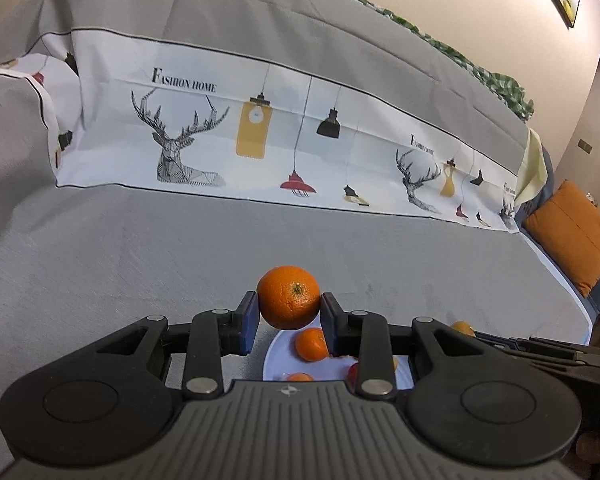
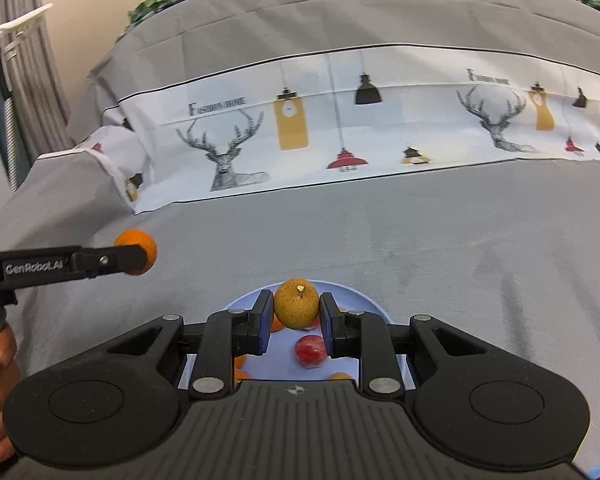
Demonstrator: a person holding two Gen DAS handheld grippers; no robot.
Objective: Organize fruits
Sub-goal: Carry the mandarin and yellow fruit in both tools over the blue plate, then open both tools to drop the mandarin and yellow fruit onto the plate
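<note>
Orange [image 1: 289, 297] clamped in left tongs [image 1: 288, 312] above plate [image 1: 274, 354]; yellowish fruit [image 2: 297, 303] clamped in right tongs [image 2: 296, 316] over same plate. Cloth [image 1: 340, 148] reads "FASHION HOME"; left tongs' arm reads "GenRobot.AI".

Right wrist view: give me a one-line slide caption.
Right gripper holds a speckled yellow-brown fruit above the pale blue plate, while the left gripper carries an orange.

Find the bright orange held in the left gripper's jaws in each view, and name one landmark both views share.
Left wrist view: the orange sits bottom centre, clamped in the left gripper, above the plate.
Right wrist view: it appears at the left edge, partly hidden by that gripper's finger.
Shared landmark: the red lamp print on the white fabric band.
</note>
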